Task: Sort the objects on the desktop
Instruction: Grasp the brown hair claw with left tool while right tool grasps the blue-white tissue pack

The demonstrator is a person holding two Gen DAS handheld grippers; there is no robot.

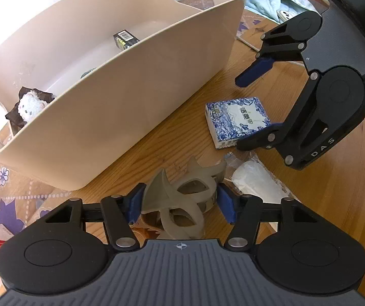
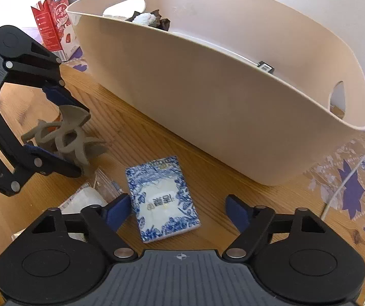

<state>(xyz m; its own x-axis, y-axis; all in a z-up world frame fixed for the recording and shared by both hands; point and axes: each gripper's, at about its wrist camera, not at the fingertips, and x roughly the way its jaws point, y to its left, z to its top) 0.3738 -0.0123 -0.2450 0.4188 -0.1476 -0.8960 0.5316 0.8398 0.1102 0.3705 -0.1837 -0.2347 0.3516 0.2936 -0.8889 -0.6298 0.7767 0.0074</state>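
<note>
A grey openwork rubber piece (image 1: 180,201) lies on the wooden table between the fingers of my left gripper (image 1: 180,204); the left pad touches it, the right pad stands just beside it. It also shows in the right wrist view (image 2: 65,137). A blue-and-white tissue pack (image 2: 162,199) lies flat between the wide-open fingers of my right gripper (image 2: 177,211), untouched. The pack shows in the left wrist view (image 1: 236,122) with the right gripper (image 1: 256,99) over it. A beige basket (image 1: 121,97) behind holds a white bear toy (image 1: 30,105) and a black box (image 1: 126,39).
A clear plastic bag with white contents (image 1: 253,181) lies beside the grey piece. A red carton (image 2: 53,23) stands left of the basket (image 2: 208,97). A floral cloth (image 2: 353,186) and a white cable (image 2: 345,178) lie at the right. Fabric and a phone (image 1: 284,15) lie behind.
</note>
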